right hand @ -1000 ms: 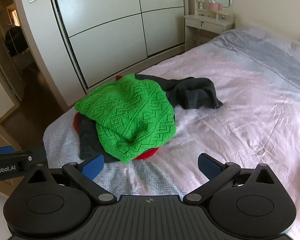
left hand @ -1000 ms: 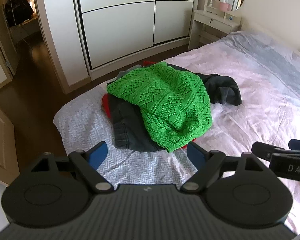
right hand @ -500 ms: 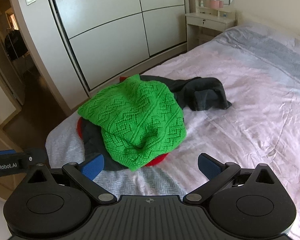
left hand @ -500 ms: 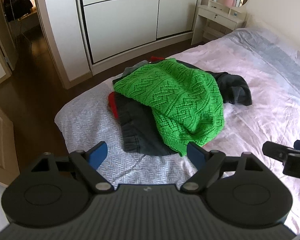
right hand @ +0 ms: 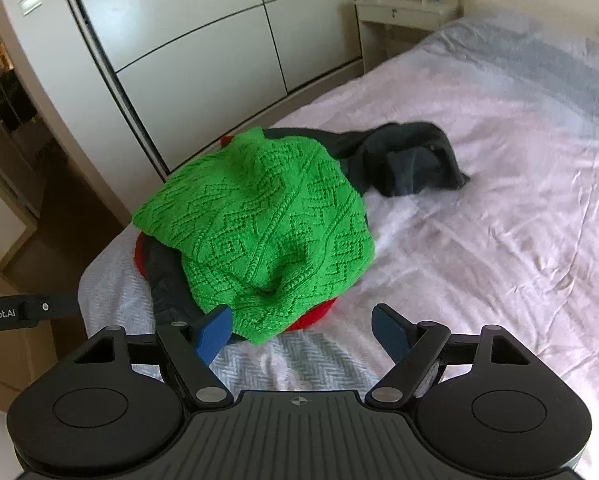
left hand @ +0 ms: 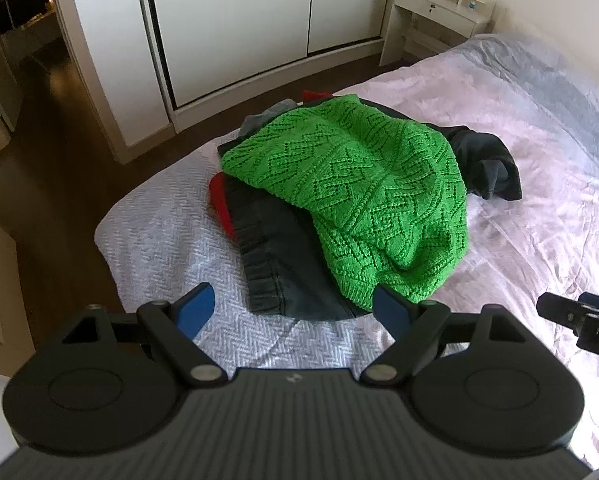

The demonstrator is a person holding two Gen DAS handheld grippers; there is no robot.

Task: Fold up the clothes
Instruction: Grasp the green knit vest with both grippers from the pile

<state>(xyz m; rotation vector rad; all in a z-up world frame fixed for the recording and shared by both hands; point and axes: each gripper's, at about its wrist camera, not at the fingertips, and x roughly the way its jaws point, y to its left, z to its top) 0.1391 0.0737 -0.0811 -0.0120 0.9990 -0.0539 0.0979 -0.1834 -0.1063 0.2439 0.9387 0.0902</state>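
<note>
Step in hand: approach. Both tools hang above the near end of the bed (left hand: pixel 539 128), aimed at the heap of clothes; nothing is gripped, no fold begun.

Left tool (left hand: pixel 295 306): blue pads spread wide, nothing between them. It sits over the white herringbone cover, just short of the dark denim piece (left hand: pixel 283 276).

Right tool (right hand: pixel 301 330): spread wide too, empty. Its left pad overlaps the near hem of the green sweater in the picture; I cannot tell whether it touches.

Task's thing: green knitted sweater (right hand: pixel 259 232) on top of the heap, rumpled, draped over the rest, near the foot corner of the bed on the wardrobe side.

Under and beside it: a red garment (right hand: pixel 319 314) peeks out along the low edge; the denim lies beneath on the left; a dark grey garment (right hand: pixel 411 160) trails off on the far side, towards the pillow end.

Next move, as I judge it: take the top sweater first. Pinch its near hem with each tool apart from the other, lift it clear of the heap, then spread it flat on the open pink sheet to the right.

Risk: loose knit may snag or drag the layers below.

Containers: none in view; no basket, no drawer open. The wardrobe (left hand: pixel 235 32) doors are shut.
</note>
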